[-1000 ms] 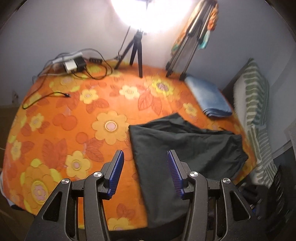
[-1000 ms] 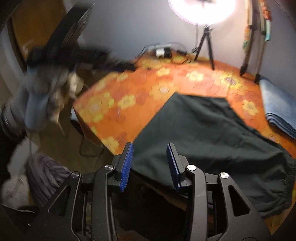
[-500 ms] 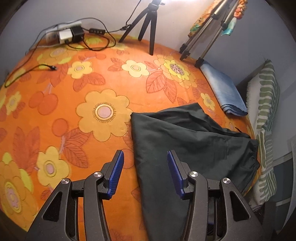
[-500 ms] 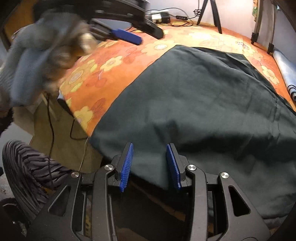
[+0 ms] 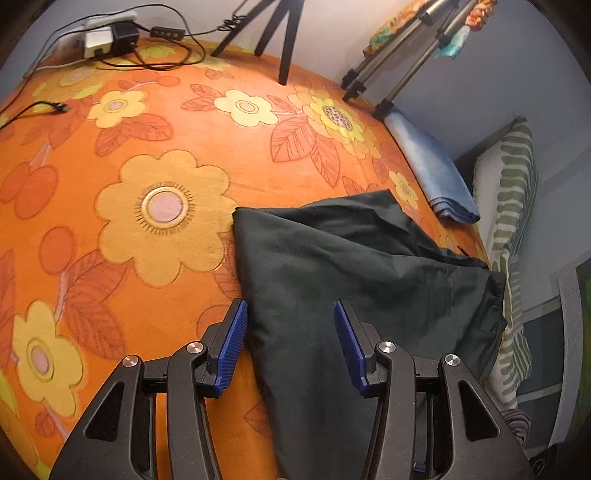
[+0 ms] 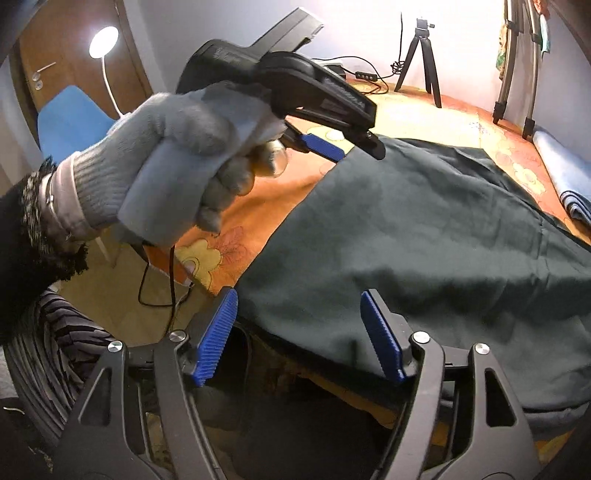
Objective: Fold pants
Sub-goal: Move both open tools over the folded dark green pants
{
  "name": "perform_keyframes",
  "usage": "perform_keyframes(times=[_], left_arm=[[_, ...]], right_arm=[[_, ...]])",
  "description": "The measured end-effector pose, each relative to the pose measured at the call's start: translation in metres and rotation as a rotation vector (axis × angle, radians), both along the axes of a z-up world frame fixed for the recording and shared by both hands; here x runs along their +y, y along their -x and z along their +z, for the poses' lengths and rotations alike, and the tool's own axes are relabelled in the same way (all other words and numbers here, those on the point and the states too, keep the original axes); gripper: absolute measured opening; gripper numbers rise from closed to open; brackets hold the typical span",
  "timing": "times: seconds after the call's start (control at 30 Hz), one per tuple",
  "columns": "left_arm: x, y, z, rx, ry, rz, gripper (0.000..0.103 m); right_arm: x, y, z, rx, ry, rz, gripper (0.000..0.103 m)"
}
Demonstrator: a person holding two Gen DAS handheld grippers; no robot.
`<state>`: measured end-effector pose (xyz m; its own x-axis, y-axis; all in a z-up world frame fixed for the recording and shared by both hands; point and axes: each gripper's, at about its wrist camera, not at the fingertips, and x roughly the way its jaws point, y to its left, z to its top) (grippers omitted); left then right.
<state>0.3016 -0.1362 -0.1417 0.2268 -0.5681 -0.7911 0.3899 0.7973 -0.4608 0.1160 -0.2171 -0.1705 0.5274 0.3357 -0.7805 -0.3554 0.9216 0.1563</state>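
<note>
On the orange flowered tabletop (image 5: 155, 155) lie dark green pants (image 5: 351, 280), spread flat toward the near right corner, with their nearest edge hanging slightly over the table's front. A moment ago both tongs were higher and farther back; now both sit low over the cloth. The left tongs (image 5: 290, 347), held in a grey-gloved hand (image 6: 173, 162), stand about half open with the pants' left edge between the blue pads, not yet pinched. The right tongs (image 6: 299, 332) are opening, their pads wider than before, straddling the near edge of the pants without gripping it. This likely means both are about to take hold of one end to make a fold. Farther off, folded blue cloth (image 5: 439, 177) rests at the far right edge, tripod legs (image 5: 284, 40) stand at the back, and a power strip with cables (image 5: 107, 33) sits in the far left corner. No containers are visible.
</note>
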Motion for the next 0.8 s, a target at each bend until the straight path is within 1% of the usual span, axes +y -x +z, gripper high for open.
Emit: perform_keyframes(times=[0.13, 0.23, 0.37, 0.5, 0.67, 0.8], left_arm=[[-0.006, -0.002, -0.002, -0.017, -0.021, -0.030, 0.048], [0.000, -0.003, -0.002, -0.020, -0.019, -0.035, 0.048], [0.018, -0.007, -0.001, -0.003, 0.028, 0.004, 0.048], [0.032, -0.012, -0.003, 0.024, 0.069, 0.038, 0.048], [0.037, -0.015, -0.006, 0.035, 0.075, 0.054, 0.048], [0.034, -0.016, -0.004, 0.033, 0.078, 0.050, 0.048]], right_arm=[[0.005, 0.003, -0.002, -0.008, 0.000, 0.003, 0.072], [0.015, 0.005, -0.004, -0.010, 0.013, 0.020, 0.072], [0.037, 0.006, -0.009, -0.018, 0.048, 0.062, 0.072], [0.056, 0.007, -0.015, -0.029, 0.099, 0.074, 0.072], [0.072, 0.009, -0.023, -0.070, 0.195, 0.046, 0.072], [0.068, 0.005, -0.027, -0.049, 0.181, 0.011, 0.071]])
